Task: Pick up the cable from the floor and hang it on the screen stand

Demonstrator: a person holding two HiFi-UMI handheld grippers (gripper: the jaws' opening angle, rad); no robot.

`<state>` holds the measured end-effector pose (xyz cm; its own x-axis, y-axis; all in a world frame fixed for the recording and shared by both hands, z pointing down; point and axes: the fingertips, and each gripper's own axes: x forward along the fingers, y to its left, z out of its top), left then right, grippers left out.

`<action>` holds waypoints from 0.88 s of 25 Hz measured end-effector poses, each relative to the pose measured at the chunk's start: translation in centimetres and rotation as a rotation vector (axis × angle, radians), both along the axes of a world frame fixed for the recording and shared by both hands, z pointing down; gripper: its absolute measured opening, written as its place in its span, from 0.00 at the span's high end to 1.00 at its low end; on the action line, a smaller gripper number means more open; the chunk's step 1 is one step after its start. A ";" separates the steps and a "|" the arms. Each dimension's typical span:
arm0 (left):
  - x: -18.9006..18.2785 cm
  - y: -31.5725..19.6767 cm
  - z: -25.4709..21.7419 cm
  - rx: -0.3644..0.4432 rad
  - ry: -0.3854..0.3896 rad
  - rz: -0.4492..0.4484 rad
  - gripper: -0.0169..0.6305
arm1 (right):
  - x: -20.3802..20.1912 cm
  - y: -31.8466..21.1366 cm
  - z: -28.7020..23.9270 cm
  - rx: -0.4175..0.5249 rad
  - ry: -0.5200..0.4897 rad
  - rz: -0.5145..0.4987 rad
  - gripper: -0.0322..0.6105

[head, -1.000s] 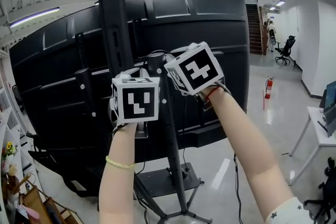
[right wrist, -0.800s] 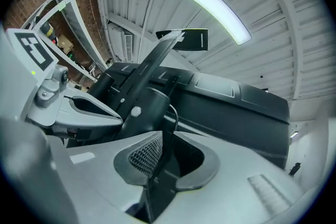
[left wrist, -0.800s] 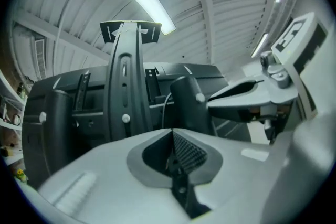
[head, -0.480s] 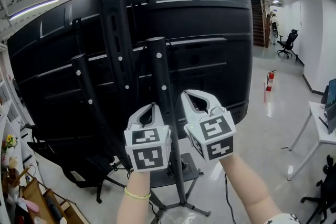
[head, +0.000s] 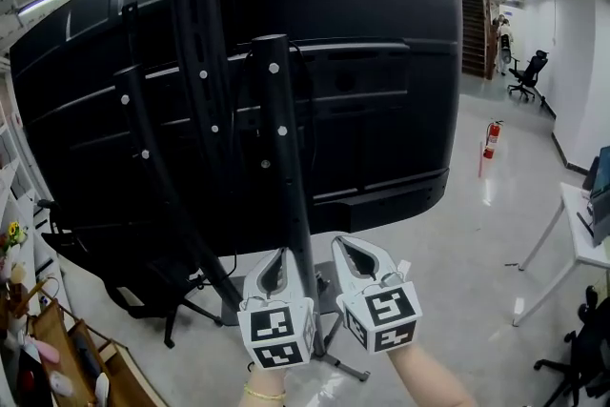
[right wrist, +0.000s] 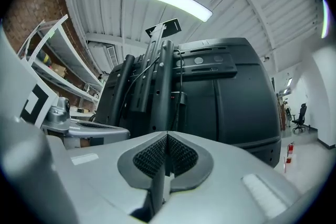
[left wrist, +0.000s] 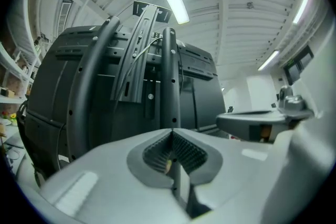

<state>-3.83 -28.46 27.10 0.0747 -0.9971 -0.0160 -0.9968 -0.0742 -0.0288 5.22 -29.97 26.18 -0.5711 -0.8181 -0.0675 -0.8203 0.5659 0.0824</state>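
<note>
The back of the big black screen [head: 362, 81] fills the head view, carried on a black stand [head: 281, 167] with upright poles. A thin cable [right wrist: 181, 78] hangs down the stand beside the centre pole; the left gripper view shows a pale cable [left wrist: 140, 51] along the mounting bracket. My left gripper [head: 278, 255] and right gripper [head: 345, 244] are low, side by side in front of the centre pole and apart from it. Both are shut with nothing between the jaws, as the left gripper [left wrist: 172, 134] and right gripper [right wrist: 167, 137] show in their own views.
The stand's base plate [head: 329, 286] and legs sit on the glossy floor just past my grippers. Shelving with small items [head: 48, 367] is at lower left. A fire extinguisher [head: 491, 143], a white table [head: 577, 234] and an office chair [head: 529, 71] are off to the right.
Both grippers have come down from the top of the centre pole to low in front of it. They came away holding nothing, and the screen now sits higher in the view.
</note>
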 end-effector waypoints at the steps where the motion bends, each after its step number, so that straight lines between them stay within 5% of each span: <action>1: 0.1 0.1 0.5 -0.006 0.002 -0.005 0.96 | 0.2 0.2 0.5 -0.006 0.003 0.001 0.95; 22: 1.7 3.0 3.5 -0.073 0.031 -0.037 0.96 | 2.2 3.3 1.8 -0.015 -0.003 -0.051 0.95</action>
